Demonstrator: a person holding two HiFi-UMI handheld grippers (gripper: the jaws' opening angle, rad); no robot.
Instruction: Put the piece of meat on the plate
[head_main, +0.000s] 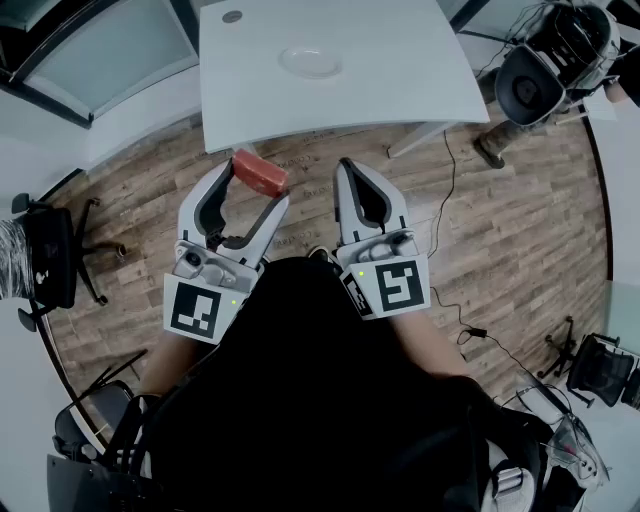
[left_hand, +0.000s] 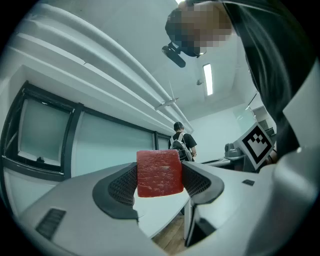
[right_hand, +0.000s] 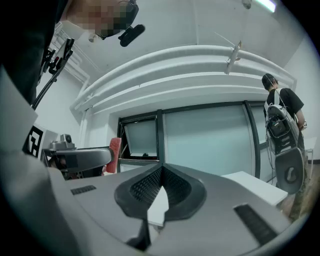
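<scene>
red piece of meat (left_hand: 159, 173) clamped between the left gripper (left_hand: 160, 186) pads

Ahead of us we see a pale grey rectangular tabletop (head_main: 400, 80) standing on a brown wood-plank floor (head_main: 510, 230). A round white plate (head_main: 310, 62) lies on it near the middle. Near the far left corner we make out a small dark round cap (head_main: 232, 16), well apart from the plate. A thin black cable (head_main: 453, 185) trails over the floor.
</scene>
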